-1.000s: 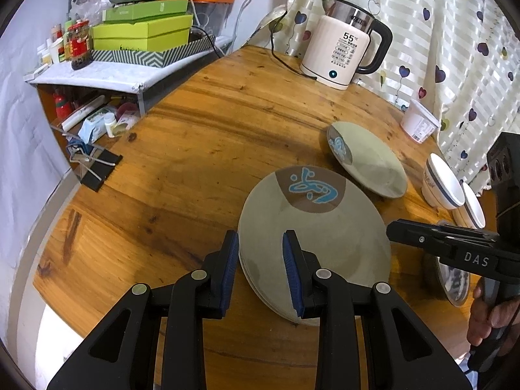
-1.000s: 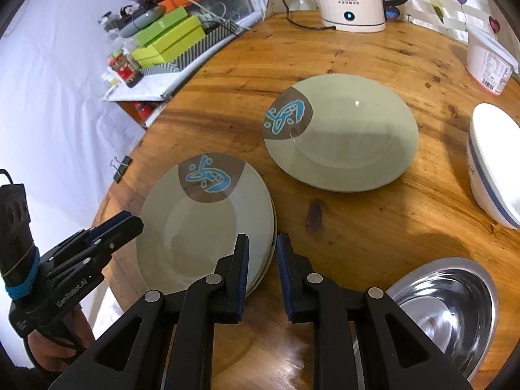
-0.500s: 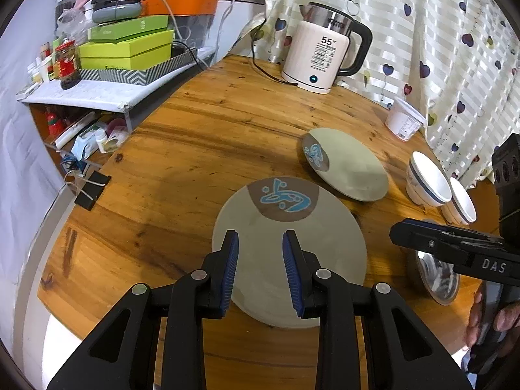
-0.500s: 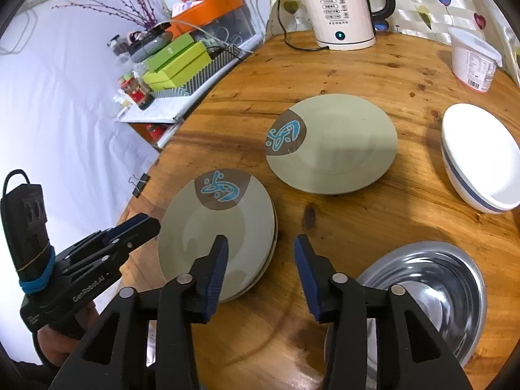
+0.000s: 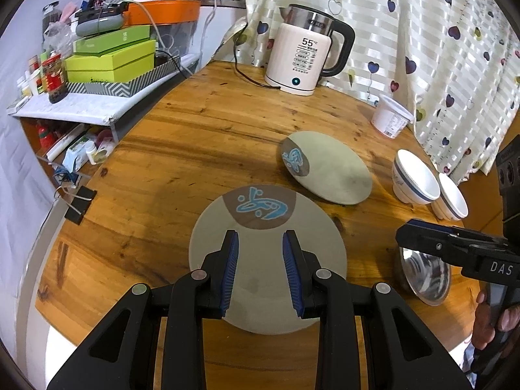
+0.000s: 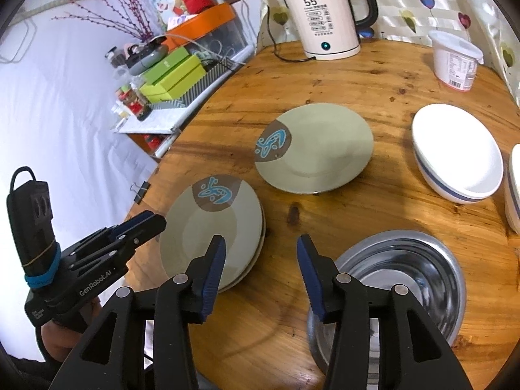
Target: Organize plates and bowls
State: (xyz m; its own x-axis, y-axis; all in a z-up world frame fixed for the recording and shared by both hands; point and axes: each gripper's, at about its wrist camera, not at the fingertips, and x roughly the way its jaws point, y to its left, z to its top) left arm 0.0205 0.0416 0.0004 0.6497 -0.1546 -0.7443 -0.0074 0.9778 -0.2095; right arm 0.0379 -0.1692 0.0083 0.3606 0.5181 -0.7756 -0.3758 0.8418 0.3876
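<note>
A stack of grey-green plates with a brown and blue patch lies flat on the wooden table. My left gripper hovers over its near part, open, with nothing pressed between the pads. In the right wrist view the same stack lies to the left. My right gripper is above the stack's right rim; its jaws are opening and hold nothing. A single matching plate lies farther back. Two white bowls with a blue band stand at the right, and a steel bowl is at the near right.
An electric kettle with its cord stands at the table's back, and a white tub sits by the curtain. A shelf with green boxes is beyond the left edge. A binder clip lies at the left rim.
The right gripper's jaws have opened off the plate stack's rim. Both grippers have drawn back and up, and the stack now lies flat on the table.
</note>
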